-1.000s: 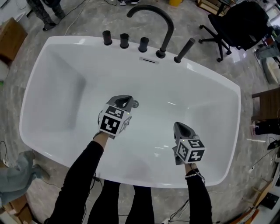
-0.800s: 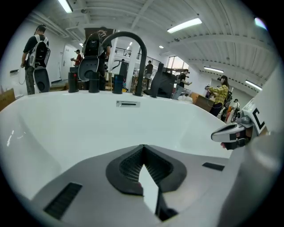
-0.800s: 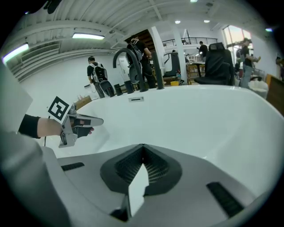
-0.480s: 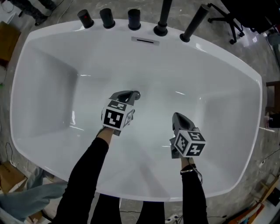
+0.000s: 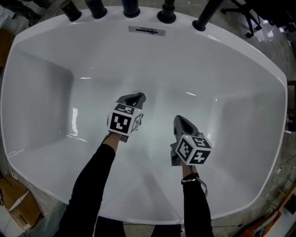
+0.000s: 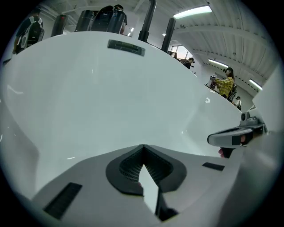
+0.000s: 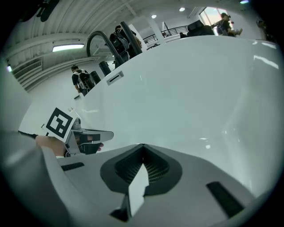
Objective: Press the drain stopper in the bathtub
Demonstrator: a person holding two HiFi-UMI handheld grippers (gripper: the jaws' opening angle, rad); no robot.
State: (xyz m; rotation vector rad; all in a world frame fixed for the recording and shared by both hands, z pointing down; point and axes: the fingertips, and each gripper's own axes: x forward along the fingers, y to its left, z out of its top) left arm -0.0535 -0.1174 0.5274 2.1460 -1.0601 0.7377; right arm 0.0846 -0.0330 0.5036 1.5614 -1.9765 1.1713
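Observation:
The white bathtub (image 5: 55,106) fills the head view. My left gripper (image 5: 138,97) is shut, its tip low over the tub floor where the round metal drain stopper lay; the stopper is now hidden under that tip, and I cannot tell whether they touch. My right gripper (image 5: 177,120) is also shut and hangs empty a little right of and nearer than the left. In the left gripper view the shut left gripper (image 6: 143,147) faces the far tub wall, with the right gripper (image 6: 233,135) at the right edge. The right gripper view shows its shut jaws (image 7: 143,146) and the left gripper (image 7: 88,135).
Black tap handles (image 5: 96,7), the spout base (image 5: 165,16) and a hand shower (image 5: 206,15) line the far rim. An overflow slot (image 5: 146,30) sits below them. A cardboard box (image 5: 17,207) lies on the floor at the lower left. People stand beyond the tub.
The head view has dropped closer to the tub. The left gripper's tip has moved over the drain stopper, which showed beside it before. The right gripper shifted slightly left.

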